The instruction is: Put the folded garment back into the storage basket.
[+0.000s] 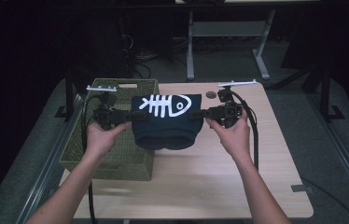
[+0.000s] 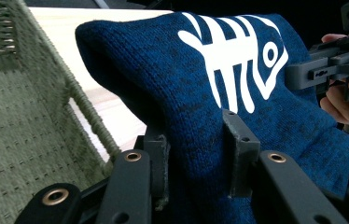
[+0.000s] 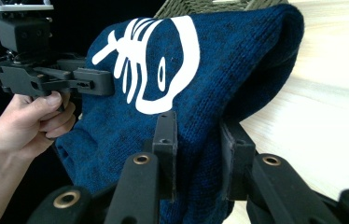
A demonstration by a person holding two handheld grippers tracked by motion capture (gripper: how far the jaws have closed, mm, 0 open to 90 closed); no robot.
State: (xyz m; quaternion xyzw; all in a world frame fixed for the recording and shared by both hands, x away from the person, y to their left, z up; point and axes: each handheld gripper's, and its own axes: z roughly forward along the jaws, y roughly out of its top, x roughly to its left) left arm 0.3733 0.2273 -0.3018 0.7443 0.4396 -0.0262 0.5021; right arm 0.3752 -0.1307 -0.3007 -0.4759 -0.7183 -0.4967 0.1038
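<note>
We saw a dark blue knit hat (image 1: 165,123) with a white fish-skeleton print (image 1: 165,105) held up in the air, stretched between the two tongs, above the near edge of the green basket and the tabletop (image 1: 219,182). Its fold sagged downward at the front, clear of the wood.

The left tongs (image 1: 135,115) were clamped on the hat's left edge; in the left gripper view (image 2: 200,154) we saw both jaws pressed into the knit, cloth bunched between them. The right tongs (image 1: 196,114) were clamped on the opposite edge, and the right gripper view (image 3: 196,149) showed the same bite, jaws closed on the blue fabric just below the print.

The left hand (image 1: 99,137) gripped its handle over the basket, and the right hand (image 1: 234,133) gripped its own over the tabletop. A black cable trailed down from each.

The woven green basket (image 1: 116,154) sat at the left side of the tabletop, its rim partly behind the hat. A small round dark object (image 1: 210,94) lay near the tabletop's far edge; we could not tell what it was.
</note>
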